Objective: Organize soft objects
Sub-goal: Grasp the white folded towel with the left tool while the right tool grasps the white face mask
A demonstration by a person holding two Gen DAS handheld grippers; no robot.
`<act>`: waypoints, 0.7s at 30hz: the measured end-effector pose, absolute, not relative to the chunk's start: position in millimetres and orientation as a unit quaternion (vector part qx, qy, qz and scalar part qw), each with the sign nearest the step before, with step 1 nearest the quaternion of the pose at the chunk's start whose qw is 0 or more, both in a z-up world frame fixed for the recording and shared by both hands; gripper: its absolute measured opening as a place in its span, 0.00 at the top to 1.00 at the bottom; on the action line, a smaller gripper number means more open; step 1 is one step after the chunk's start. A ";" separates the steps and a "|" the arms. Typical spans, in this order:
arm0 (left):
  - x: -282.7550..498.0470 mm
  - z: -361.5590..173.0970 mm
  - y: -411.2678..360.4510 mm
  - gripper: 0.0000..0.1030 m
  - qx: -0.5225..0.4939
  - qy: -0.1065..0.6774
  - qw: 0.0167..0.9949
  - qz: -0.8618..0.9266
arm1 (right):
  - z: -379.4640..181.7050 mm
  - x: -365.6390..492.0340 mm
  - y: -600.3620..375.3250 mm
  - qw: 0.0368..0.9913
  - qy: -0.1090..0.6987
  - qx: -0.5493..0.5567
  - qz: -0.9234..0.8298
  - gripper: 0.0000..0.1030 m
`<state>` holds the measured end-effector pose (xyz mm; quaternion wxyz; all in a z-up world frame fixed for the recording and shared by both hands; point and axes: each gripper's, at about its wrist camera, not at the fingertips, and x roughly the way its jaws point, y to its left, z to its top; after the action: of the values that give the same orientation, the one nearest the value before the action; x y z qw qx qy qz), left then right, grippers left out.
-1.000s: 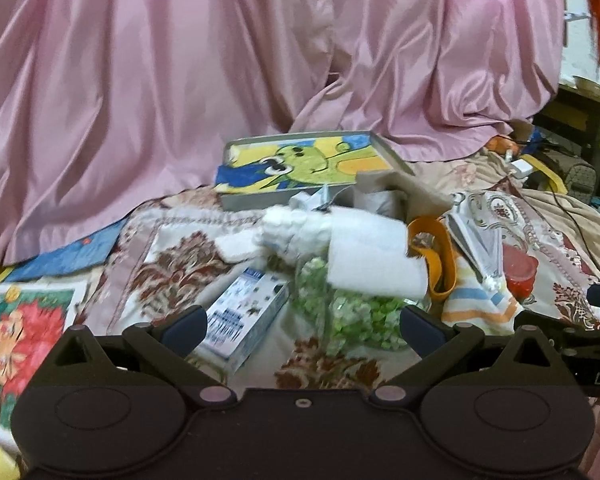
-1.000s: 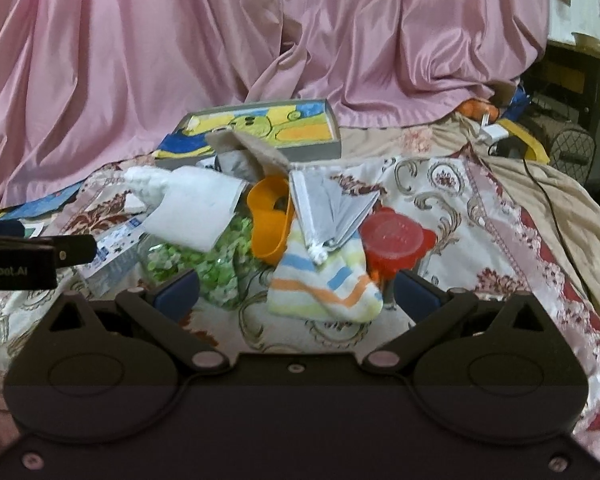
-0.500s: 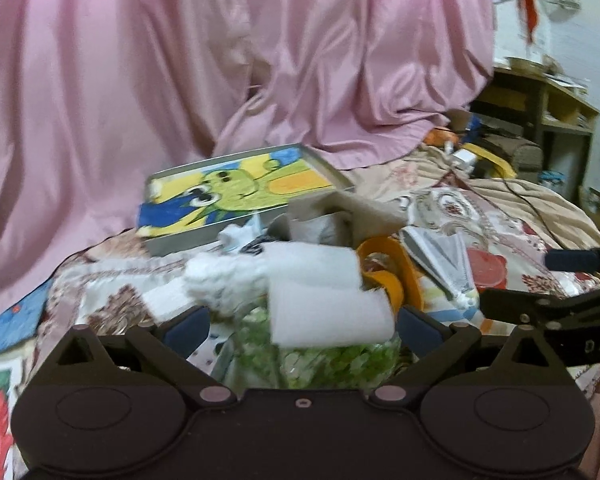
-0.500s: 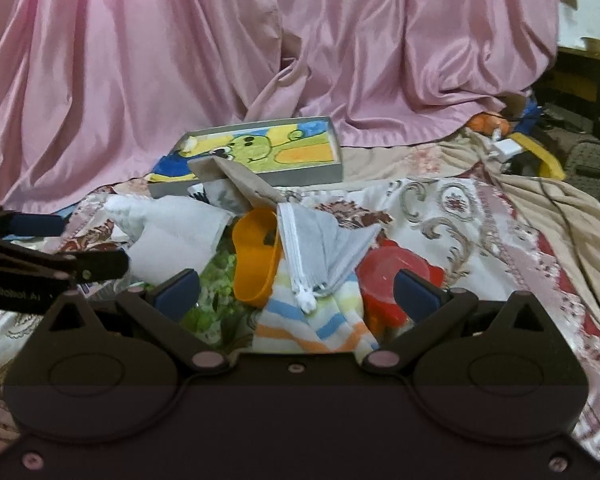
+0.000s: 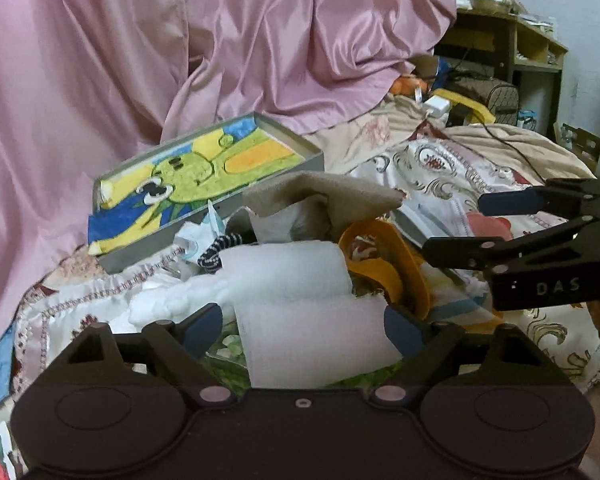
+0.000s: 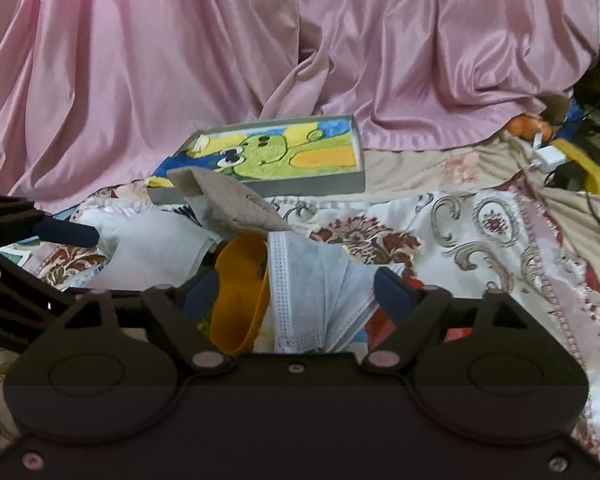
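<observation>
Your left gripper stands with its jaws apart, straddling the folded white foam sheet that tops the pile; the pads are beside it, not yet pressing. Your right gripper is likewise spread, with the pleated face mask between its fingers and nothing clamped. The heap lies mid-way across the patterned bedspread, in front of the cartoon-printed box at the spread's far edge by the pink drape. Expect the foam to be very light and springy, so it should crush rather than resist: take it across the folded middle. The mask looks thin and limp, so pinch through its pleated body, clear of the orange plastic scoop touching its left side.
</observation>
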<state>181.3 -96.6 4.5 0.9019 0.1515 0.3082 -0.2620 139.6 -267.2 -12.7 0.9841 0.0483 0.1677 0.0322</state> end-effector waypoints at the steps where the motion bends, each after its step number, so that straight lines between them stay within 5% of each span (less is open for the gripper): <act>1: 184.4 4.1 -97.2 0.14 0.149 0.313 0.900 -0.263 | -13.7 142.9 -267.0 0.984 0.169 0.051 0.034 0.31; 10: 209.0 -2.5 -97.9 0.31 0.110 0.358 0.891 -0.257 | -22.9 168.6 -280.2 0.977 0.191 0.091 0.040 0.74; 21: 216.8 1.3 -102.5 0.68 0.101 0.358 0.895 -0.248 | -22.5 164.3 -280.8 0.974 0.192 0.111 0.056 0.91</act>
<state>216.8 -102.5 1.3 0.8945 0.1008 0.3581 -0.2478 164.3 -280.8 -22.5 0.9736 0.1112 0.1916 0.0556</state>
